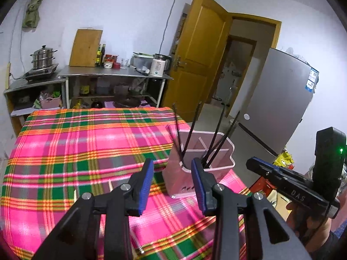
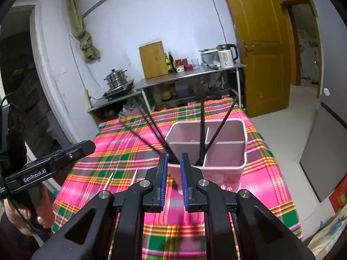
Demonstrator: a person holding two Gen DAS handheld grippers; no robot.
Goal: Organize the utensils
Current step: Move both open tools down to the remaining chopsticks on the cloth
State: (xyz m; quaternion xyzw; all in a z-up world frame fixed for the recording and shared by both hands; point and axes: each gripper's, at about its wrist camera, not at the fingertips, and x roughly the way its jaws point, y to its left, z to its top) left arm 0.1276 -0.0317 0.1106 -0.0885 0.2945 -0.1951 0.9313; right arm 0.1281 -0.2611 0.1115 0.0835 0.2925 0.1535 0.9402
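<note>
A pink divided utensil holder (image 1: 225, 169) stands near the right edge of the plaid-covered table (image 1: 86, 147), with several black chopsticks (image 1: 190, 134) leaning out of it. My left gripper (image 1: 172, 164) hovers just in front of the holder, open, with nothing between its blue pads. In the right wrist view the holder (image 2: 225, 171) sits straight ahead with the black chopsticks (image 2: 202, 125) fanned out. My right gripper (image 2: 174, 159) is at the holder's near rim, its pads a narrow gap apart and holding nothing. Two pale wooden chopsticks (image 2: 107, 181) lie on the cloth to the left.
A person's hand holds the right gripper (image 1: 282, 179) at the table's right edge and the left gripper (image 2: 84, 148) at its left. A steel counter (image 1: 112, 72) with a kettle (image 1: 158, 66), jars and a steamer pot (image 1: 43, 57) lines the far wall. A fridge (image 1: 282, 99) and a wooden door (image 1: 199, 49) stand to the right.
</note>
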